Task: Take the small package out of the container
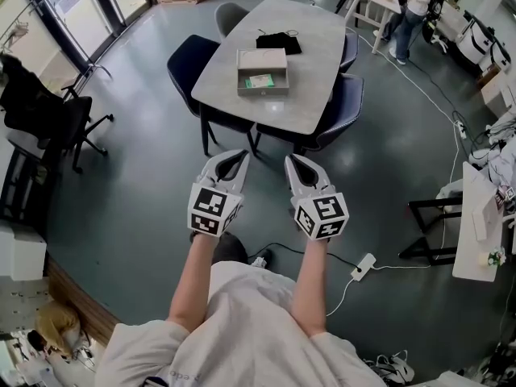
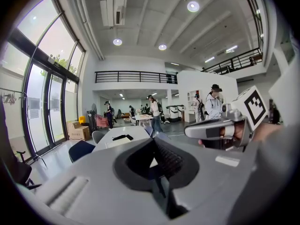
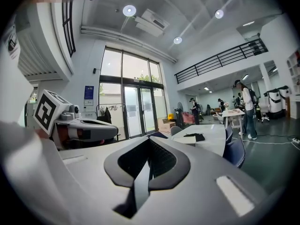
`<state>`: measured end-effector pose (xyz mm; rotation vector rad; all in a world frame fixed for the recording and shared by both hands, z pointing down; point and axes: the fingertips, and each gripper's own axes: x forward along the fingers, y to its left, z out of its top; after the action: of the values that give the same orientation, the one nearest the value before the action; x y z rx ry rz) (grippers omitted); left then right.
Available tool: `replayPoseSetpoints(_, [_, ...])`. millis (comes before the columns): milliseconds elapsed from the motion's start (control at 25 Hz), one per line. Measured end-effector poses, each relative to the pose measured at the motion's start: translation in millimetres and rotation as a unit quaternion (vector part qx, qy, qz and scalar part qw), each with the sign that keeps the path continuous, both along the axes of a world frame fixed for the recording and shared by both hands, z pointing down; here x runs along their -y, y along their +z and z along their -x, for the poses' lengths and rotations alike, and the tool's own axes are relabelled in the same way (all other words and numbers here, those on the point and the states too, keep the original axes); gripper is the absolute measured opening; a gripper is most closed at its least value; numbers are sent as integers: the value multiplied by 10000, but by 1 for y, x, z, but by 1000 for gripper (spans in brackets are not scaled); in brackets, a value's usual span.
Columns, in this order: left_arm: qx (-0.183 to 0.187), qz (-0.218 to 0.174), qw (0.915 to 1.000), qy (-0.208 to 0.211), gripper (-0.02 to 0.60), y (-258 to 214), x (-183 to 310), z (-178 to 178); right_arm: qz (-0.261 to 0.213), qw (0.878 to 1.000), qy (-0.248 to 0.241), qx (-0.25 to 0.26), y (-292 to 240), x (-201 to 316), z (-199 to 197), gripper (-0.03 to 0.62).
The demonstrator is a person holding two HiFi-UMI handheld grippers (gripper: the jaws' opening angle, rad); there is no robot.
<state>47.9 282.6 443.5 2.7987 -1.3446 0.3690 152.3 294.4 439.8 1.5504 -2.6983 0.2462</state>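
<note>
An open cardboard container sits on the grey table well ahead of me. A small green-and-white package lies flat inside it. My left gripper and right gripper hang side by side over the floor, short of the table, both shut with nothing in them. In the left gripper view the left gripper has its tips together, the table is far off, and the right gripper shows beside it. In the right gripper view the right gripper points past the table.
Dark blue chairs ring the table, one on its near right. A black item lies behind the container. A power strip and cables cross the floor to my right. A black chair stands left; people stand far right.
</note>
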Motion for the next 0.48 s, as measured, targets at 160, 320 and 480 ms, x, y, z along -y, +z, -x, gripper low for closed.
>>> replayPoseSetpoints(160, [-22,33,10000,-40,53,2,1,2,20,9999,1,101,1,3,-1,-3])
replayPoseSetpoints(320, [-123,89,9999,-70,52,2,1,5,57,9997,-37,251,1,7,-1,-3])
replayPoseSetpoints(480, [-198,240,9994,-127,52,13,4,7,243,9994,-99,210,14,10,0,-3])
